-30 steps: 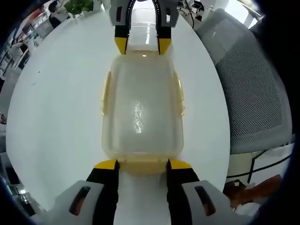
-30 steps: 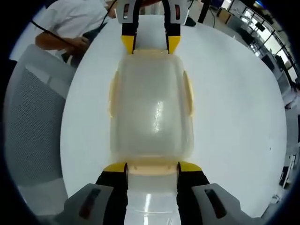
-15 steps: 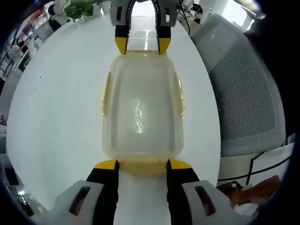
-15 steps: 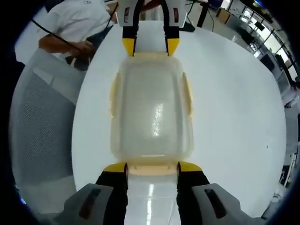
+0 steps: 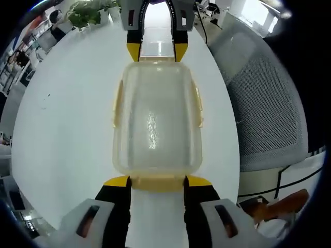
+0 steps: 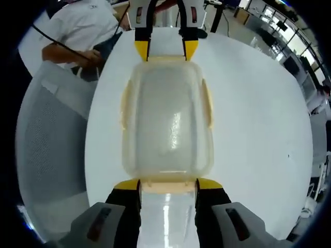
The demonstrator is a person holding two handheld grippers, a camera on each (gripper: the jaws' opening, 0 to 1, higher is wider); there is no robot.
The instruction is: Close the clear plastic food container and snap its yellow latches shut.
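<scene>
The clear plastic container (image 5: pixel 155 119) with its lid on hangs over the white round table (image 5: pixel 62 113). My left gripper (image 5: pixel 157 181) is shut on the yellow end latch (image 5: pixel 157 184) nearest it. At the opposite end, the right gripper (image 5: pixel 153 50) clamps the other end latch. In the right gripper view the same container (image 6: pixel 166 124) runs from my right gripper (image 6: pixel 167 184) up to the left gripper (image 6: pixel 166 49). Yellow side latches (image 5: pixel 117 103) (image 5: pixel 198 106) lie along both long sides.
A grey mesh chair (image 5: pixel 264 103) stands at the table's edge, also visible as the chair (image 6: pixel 46 150) in the right gripper view. A seated person in a white shirt (image 6: pixel 83 26) is beyond the table. A green plant (image 5: pixel 85 13) sits at the far side.
Both grippers and the container keep the same places relative to each other. The table and chair have slid in both views, so the held container has moved with the hands.
</scene>
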